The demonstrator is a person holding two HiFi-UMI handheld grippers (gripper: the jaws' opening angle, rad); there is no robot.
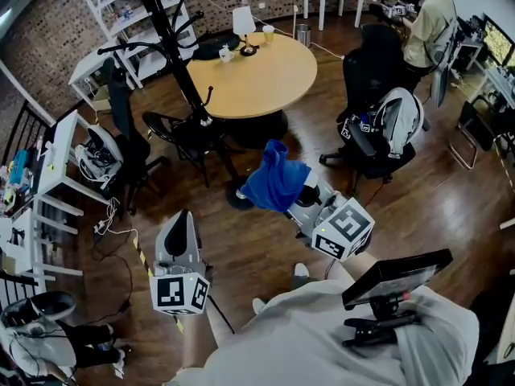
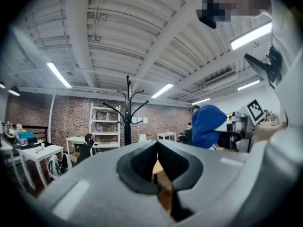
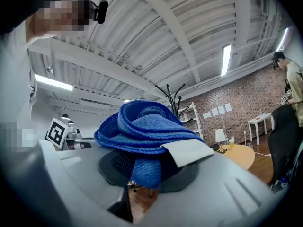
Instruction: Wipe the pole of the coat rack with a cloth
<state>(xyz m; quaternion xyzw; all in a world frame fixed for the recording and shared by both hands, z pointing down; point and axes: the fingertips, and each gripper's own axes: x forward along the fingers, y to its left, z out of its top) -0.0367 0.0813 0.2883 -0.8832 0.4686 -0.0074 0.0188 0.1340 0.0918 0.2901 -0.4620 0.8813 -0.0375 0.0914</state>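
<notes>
The cloth (image 1: 276, 182) is bunched in the right gripper (image 1: 299, 199), jaws clamped on one fold, most of the blue fabric spilling loose over the top. That is the worry. With only a pinch of fold held, a drag along the pole could tug it free. The loose part could also snag on one of the curved hooks (image 1: 113, 48) branching off the coat rack (image 1: 173, 47). The pole stands well apart, up at 11 o'clock from the cloth in the head view. Getting there means going past the dark chair (image 1: 189, 135) at the rack's foot, and a knock there could rock the rack.

In the right gripper view, the cloth (image 3: 142, 129) is a thick ribbed blue weave, folded in layers, with a pale tag (image 3: 187, 151) poking out at 4 o'clock. It is soft and floppy, and I'd judge it will wrap the pole rather than slide flat. The rack itself is a slim black upright with arms fanning from its top (image 2: 128, 96).

Down at 7 o'clock from the cloth, the left gripper (image 1: 183, 219) hangs idle, its jaws pressed together on nothing. Behind the rack, at 1 o'clock from its foot, sits the round wooden table (image 1: 265, 79).
</notes>
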